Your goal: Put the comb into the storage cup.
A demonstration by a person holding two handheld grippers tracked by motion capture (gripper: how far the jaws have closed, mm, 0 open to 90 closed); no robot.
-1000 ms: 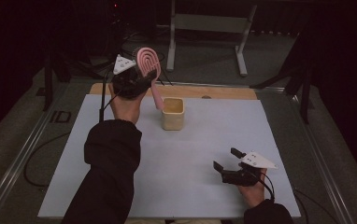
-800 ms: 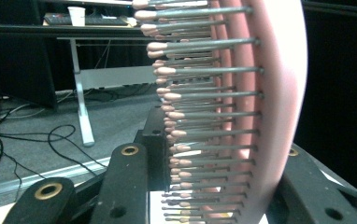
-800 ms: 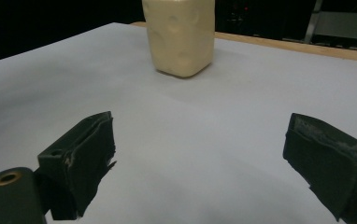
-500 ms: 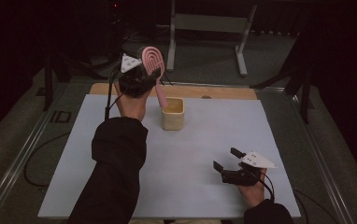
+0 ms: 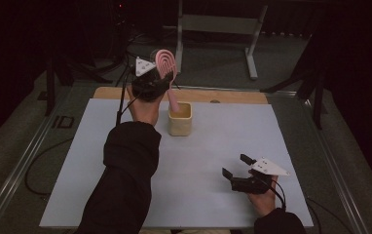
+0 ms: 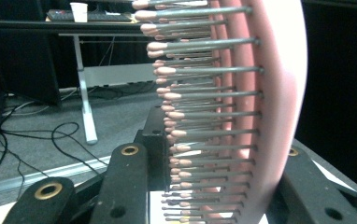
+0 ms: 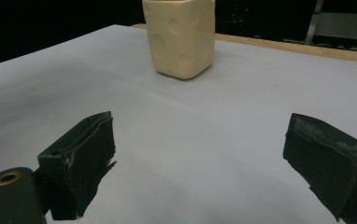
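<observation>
Your left tool [image 5: 160, 80] is clamped on the pink hairbrush [image 5: 167, 66], handle tip just over the far cream cup [image 5: 180, 118]. Lowering it in remains; your right tool [image 5: 236, 168] rests apart on the near bench [image 5: 77, 161].

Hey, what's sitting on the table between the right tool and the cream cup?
Nothing: in the right gripper view, bare white table runs from the open right tool to the cream cup.
</observation>
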